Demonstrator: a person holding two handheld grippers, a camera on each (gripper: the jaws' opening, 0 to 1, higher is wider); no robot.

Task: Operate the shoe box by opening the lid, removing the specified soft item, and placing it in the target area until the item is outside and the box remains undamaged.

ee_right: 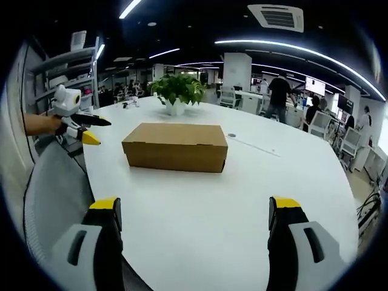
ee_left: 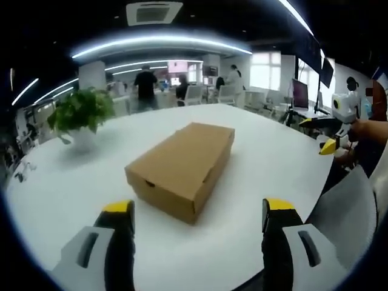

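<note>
A closed cardboard shoe box point(ee_left: 182, 170) lies mid-surface point(ee_left: 267, 163), a corner toward the spread left tool point(ee_left: 199, 213), its long side facing the spread right tool point(ee_right: 195, 209); bare white surface surrounds it.

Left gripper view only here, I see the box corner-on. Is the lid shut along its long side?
Observer: Yes. The right gripper view faces a long side of the box; the lid sits flat with no gap showing.
Operator: Anything on the table past it?
Observer: A small dark round spot lies on the table just beyond the box's right end. It is too small to tell what it is.
Operator: Right gripper state?
Observer: The right gripper has its jaws wide apart with nothing between them, and it is short of the box.
</note>
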